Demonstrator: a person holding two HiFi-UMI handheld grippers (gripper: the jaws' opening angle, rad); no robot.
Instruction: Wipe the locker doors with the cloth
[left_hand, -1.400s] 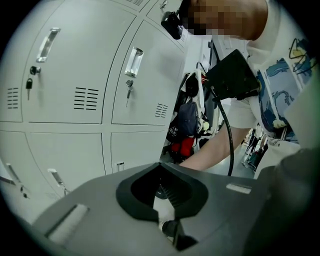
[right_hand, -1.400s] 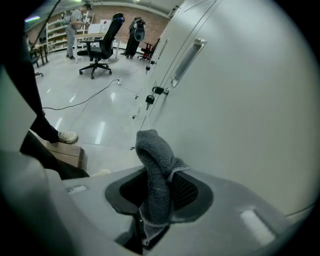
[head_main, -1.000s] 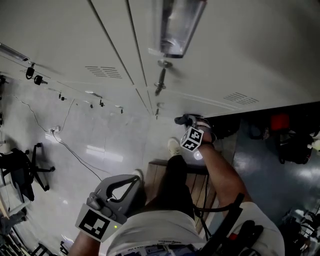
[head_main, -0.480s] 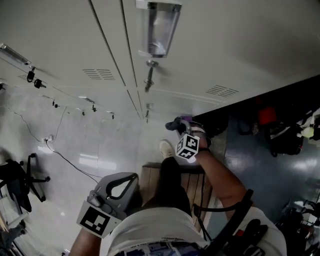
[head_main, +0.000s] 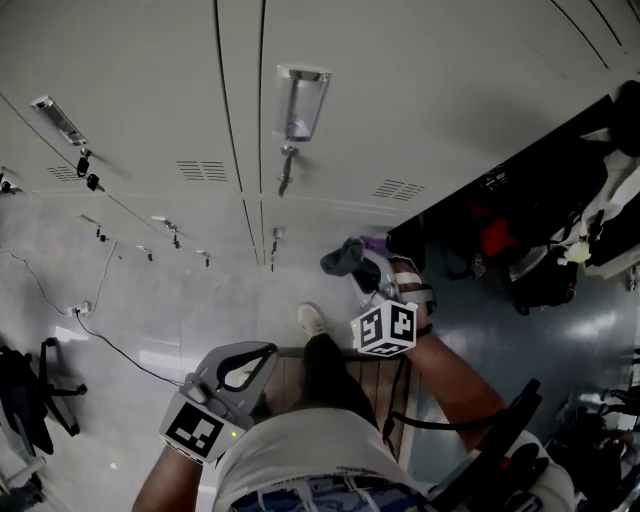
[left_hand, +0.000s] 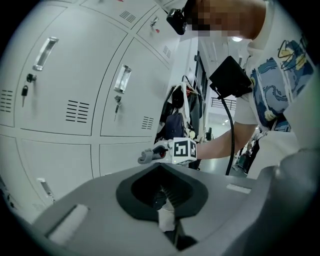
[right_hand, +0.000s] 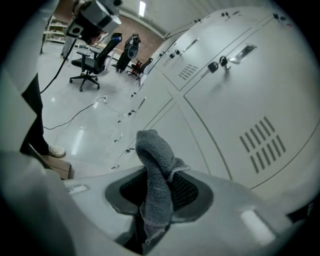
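The right gripper (right_hand: 159, 200) was held forward on the outstretched right arm (head_main: 452, 372), its jaws clamped on the cloth (right_hand: 154, 162) standing up between them. The left gripper (left_hand: 167, 220) hung low by the hip, jaws seemingly together.

The pale, glossy floor (head_main: 180, 300) carries a thin cable (head_main: 105, 343) trailing across its left side, near a black office chair (head_main: 25, 395). Nearer, a low wooden platform (head_main: 290, 375) stands on it, with a white shoe (head_main: 312, 320) at the platform's far edge.
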